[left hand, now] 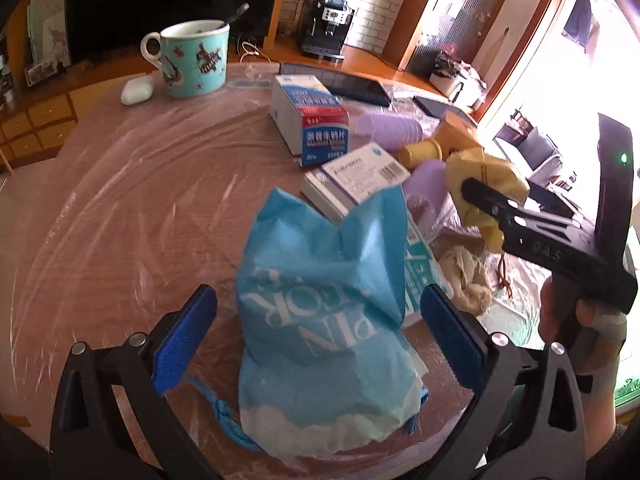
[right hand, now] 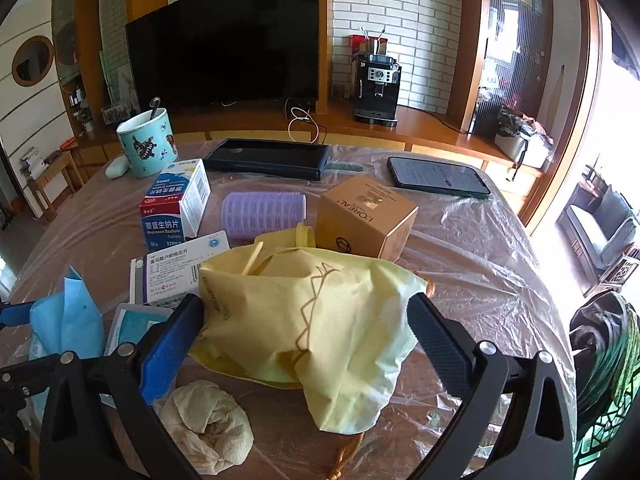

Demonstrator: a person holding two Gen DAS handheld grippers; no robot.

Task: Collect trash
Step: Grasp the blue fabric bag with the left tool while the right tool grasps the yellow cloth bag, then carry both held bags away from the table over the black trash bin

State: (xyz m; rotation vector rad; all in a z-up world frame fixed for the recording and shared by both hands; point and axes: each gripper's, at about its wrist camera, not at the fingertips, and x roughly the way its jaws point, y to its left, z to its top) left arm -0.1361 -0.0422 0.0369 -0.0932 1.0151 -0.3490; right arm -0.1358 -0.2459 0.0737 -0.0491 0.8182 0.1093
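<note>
A blue drawstring bag [left hand: 324, 312] with white lettering stands on the film-covered table [left hand: 120, 208]. My left gripper [left hand: 318, 320] is open around it, with small gaps between its blue pads and the bag's sides. A crumpled yellow bag [right hand: 304, 312] fills the space between the fingers of my right gripper [right hand: 306, 320], which is spread wide and open. The pads touch its sides. In the left wrist view the right gripper [left hand: 472, 190] is at the right, beside the yellow bag [left hand: 488, 176]. A crumpled tissue ball [right hand: 208, 428] lies near the right gripper's left finger.
Behind the bags lie two medicine boxes [right hand: 176, 204] [right hand: 180, 268], a purple hair roller [right hand: 262, 214], a brown carton [right hand: 366, 220], a phone [right hand: 438, 178], a black case [right hand: 268, 158] and a teal mug [right hand: 148, 142] with a spoon. A person's hand [left hand: 560, 312] holds the right gripper.
</note>
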